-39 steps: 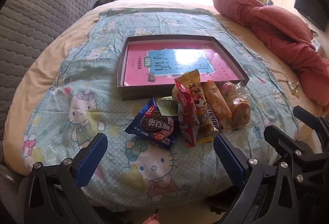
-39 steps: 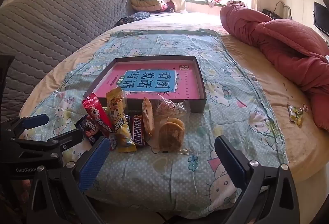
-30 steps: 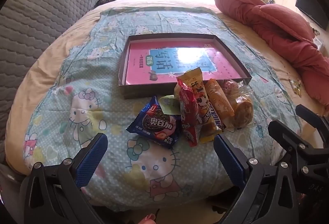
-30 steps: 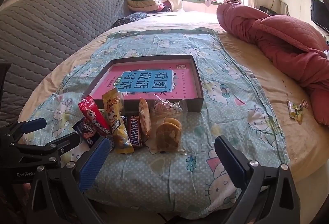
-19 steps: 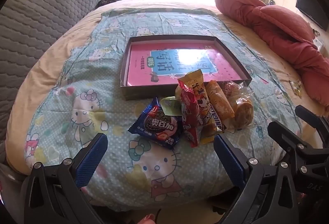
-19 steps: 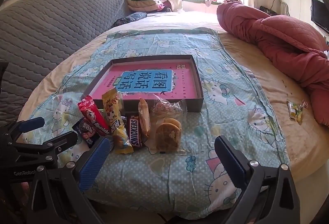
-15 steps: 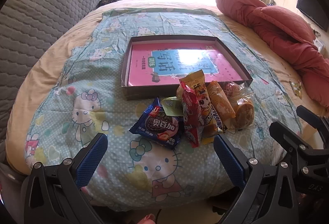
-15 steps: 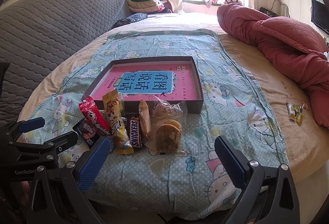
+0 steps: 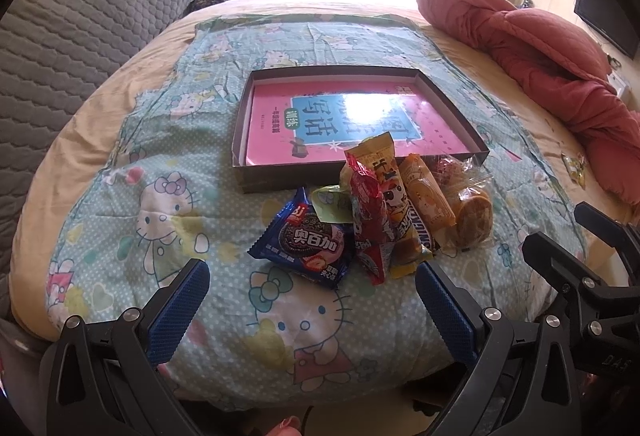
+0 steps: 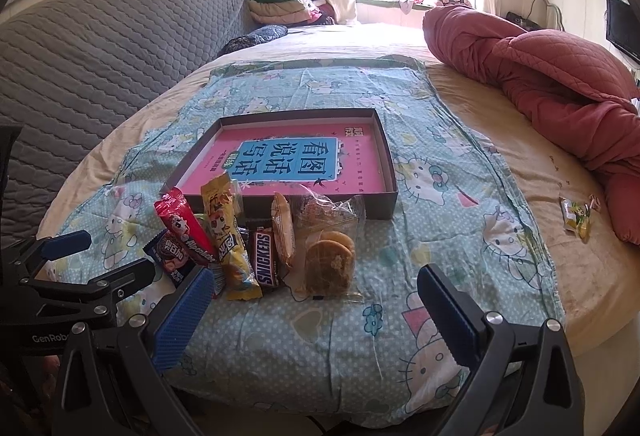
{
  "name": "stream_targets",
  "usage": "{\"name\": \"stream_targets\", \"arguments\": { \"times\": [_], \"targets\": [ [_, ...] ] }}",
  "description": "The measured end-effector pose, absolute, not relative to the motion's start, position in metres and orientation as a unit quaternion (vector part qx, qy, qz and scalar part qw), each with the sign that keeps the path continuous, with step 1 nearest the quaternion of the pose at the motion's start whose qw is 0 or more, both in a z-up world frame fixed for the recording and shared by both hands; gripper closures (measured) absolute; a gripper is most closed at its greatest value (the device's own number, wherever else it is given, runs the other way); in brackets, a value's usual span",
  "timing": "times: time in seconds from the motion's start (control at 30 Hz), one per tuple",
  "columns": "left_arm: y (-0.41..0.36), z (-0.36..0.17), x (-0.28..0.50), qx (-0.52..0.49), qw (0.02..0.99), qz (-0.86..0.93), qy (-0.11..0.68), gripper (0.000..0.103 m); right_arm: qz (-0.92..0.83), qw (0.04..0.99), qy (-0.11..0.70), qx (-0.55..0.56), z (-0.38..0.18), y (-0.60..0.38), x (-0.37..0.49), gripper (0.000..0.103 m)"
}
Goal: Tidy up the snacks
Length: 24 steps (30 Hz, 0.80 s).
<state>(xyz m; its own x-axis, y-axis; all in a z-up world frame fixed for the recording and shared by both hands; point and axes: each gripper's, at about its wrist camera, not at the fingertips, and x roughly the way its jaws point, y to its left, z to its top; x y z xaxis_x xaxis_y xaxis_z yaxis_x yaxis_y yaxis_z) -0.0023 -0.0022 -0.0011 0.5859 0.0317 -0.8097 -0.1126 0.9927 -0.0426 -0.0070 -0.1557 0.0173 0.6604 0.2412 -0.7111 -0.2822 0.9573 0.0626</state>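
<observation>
The snacks are lying in a loose heap on the cartoon-print blanket [image 10: 460, 236], just at the six o'clock side of the shallow dark box [image 10: 386, 172] with the pink book [image 10: 356, 160] inside it: a blue cookie pack [image 9: 306, 246] at the heap's nine o'clock edge, a red wrapper [image 9: 370, 212] and a yellow pouch [image 10: 226, 232] leaning across each other, a Snickers bar [image 10: 266, 256] half buried, an orange packet [image 9: 426, 196], and a clear bag of round cakes [image 10: 330, 256] at three o'clock. The left gripper [image 9: 310, 300] is hovering spread wide and empty at six o'clock of the cookie pack; the right gripper [image 10: 316, 306] is likewise gaping and holding nothing, just short of the cakes. Because the wrappers are overlapping and glossy, a pinch may be catching two packs or slipping off, and the soft bedding may be giving way under a press. One stray candy [image 10: 576, 216] is sitting well apart near the red quilt [image 10: 540, 76] and could be missed.
</observation>
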Motion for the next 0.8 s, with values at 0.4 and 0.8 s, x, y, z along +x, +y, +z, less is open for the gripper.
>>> {"name": "stream_targets", "arguments": {
  "times": [0.4,0.8],
  "targets": [
    [-0.0028,-0.003,-0.0008,-0.042,0.888,0.035,0.456,0.001,0.144,0.909,0.39,-0.028,0.0169,-0.1556,-0.0065,0.001],
    [-0.0012,-0.0046,-0.0009,-0.04,0.888,0.038,0.456,0.001,0.143,0.91,0.389,-0.024,0.0165,-0.1561,-0.0046,0.001]
  ]
}}
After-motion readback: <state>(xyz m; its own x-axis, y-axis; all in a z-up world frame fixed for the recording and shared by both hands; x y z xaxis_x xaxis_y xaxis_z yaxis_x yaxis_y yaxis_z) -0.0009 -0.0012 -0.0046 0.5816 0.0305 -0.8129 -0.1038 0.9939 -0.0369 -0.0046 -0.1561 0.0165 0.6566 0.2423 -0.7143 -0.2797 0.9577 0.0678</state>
